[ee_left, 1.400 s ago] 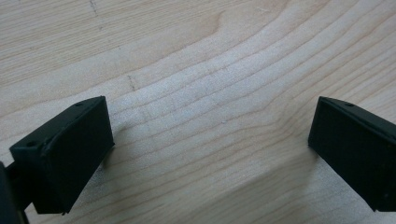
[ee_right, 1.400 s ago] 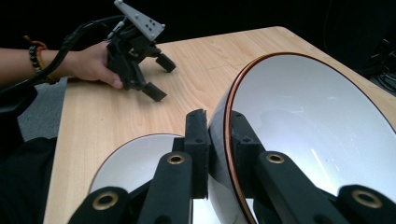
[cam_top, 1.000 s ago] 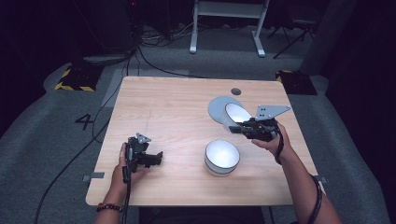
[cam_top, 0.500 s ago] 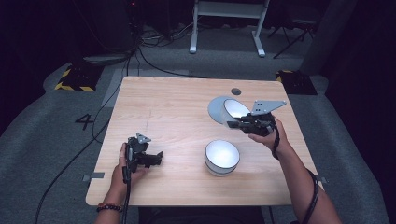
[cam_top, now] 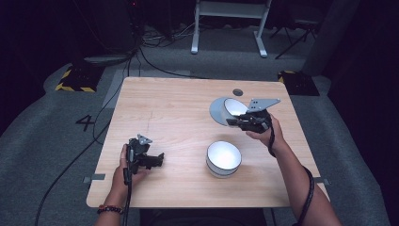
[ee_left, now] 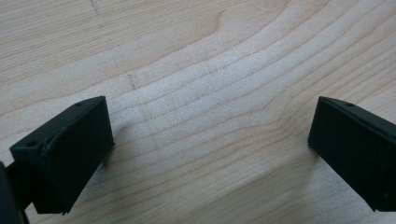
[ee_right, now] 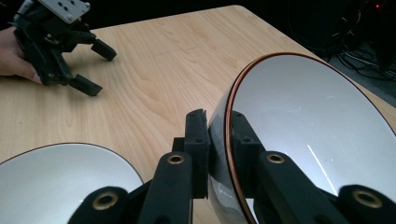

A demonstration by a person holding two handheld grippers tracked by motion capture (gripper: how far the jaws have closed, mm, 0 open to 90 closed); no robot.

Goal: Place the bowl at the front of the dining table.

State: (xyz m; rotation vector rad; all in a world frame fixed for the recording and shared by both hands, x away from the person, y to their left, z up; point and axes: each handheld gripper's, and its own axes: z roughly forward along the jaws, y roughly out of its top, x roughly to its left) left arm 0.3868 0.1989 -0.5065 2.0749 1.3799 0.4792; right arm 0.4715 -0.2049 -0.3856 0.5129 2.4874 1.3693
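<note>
Right gripper [cam_top: 234, 122] has its fingers [ee_right: 196, 140] pinching the rim of a white bowl [cam_top: 234, 106], one finger outside the wall, one inside. The held bowl is tipped on edge, its opening facing the person's side, over the grey round plate [cam_top: 216, 112] at about 2 o'clock on the bench [cam_top: 179, 108]. In the right gripper view the bowl's rim shows a thin brown edge; whether its base touches the plate I can't tell.

A second white bowl [cam_top: 223, 158] sits upright on the bench at about 5 o'clock, near the front edge, apart from the held one.

Left gripper [cam_top: 160, 160] rests at about 7 o'clock, held low over bare wood, fingers [ee_left: 70, 154] spread wide with nothing between them, well apart from both bowls.
</note>
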